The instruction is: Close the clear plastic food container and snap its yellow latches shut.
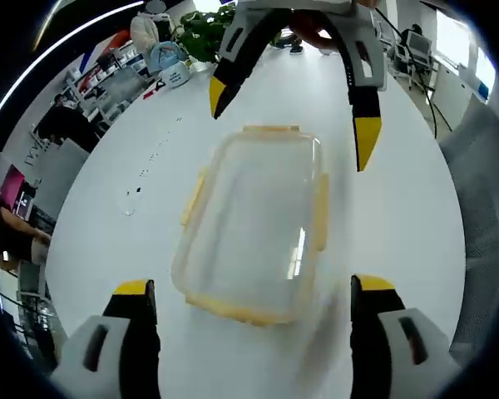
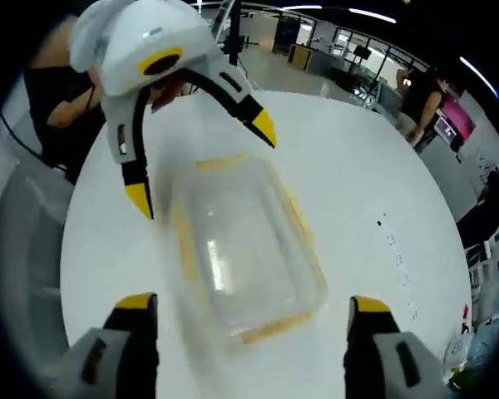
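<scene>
**Clear container on white table, both grippers apart**

Item one: the clear plastic food container, rectangular, which we find lying on the white round table roughly midway between the two grippers. Its lid appears to sit on the body, though blur keeps us from saying how fully it is seated. The yellow latches run along its sides and ends — we count one on each long side and one at each short end in the left gripper view; whether any is snapped down we cannot tell.

Item two: the left gripper. Its yellow-tipped jaws stand wide apart at the bottom of its own view, one on either side of the container's near end, touching nothing. In the right gripper view we see it come in from the top, jaws spread above the container's far end.

Item three: the right gripper. Its jaws are likewise spread, empty, flanking the near short end of the container. From the left gripper view it hangs over the far end, held by a hand (partly hidden behind the housing).

Item four, surroundings: a potted plant and a few small objects at the table's far edge, office desks beyond, and a seated person in dark clothes.
</scene>
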### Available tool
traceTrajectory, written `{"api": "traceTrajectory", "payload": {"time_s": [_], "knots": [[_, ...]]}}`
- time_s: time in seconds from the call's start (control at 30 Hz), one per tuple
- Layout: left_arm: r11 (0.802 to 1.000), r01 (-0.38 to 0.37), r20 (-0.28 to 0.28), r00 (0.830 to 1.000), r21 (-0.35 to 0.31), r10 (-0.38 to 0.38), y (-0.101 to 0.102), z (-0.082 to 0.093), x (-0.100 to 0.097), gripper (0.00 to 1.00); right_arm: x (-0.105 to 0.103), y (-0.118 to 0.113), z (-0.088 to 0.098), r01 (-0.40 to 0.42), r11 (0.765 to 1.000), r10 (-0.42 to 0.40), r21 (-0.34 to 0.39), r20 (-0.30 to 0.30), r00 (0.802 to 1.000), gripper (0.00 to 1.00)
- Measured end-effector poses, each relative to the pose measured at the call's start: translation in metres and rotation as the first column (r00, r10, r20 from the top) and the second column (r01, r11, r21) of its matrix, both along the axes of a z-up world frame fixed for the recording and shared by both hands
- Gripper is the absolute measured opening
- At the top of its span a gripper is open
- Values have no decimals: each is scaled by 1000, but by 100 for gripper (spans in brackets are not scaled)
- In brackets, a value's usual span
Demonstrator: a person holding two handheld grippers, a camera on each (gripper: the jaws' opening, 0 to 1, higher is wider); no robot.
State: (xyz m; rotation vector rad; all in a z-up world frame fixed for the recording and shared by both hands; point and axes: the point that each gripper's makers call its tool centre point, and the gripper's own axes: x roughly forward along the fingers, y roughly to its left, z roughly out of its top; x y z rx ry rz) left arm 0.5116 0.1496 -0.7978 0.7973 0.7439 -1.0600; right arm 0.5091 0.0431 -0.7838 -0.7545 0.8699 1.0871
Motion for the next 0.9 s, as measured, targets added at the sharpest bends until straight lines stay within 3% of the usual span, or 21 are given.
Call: {"api": "traceTrajectory", "payload": {"time_s": [0.33, 0.63, 0.9], "knots": [[997, -56, -8, 998, -54, 56, 4, 7, -14, 95, -11, -4, 8, 53, 998, -54, 45, 10, 998, 93], [984, -119, -11, 993, -132, 119, 4, 18, -27, 95, -24, -9, 20, 153, 980, -154, 131, 0, 988, 93], [977, -148, -9, 989, -150, 149, 10, 21, -41, 95, -41, -10, 22, 185, 969, -187, 163, -6, 982, 93]]}}
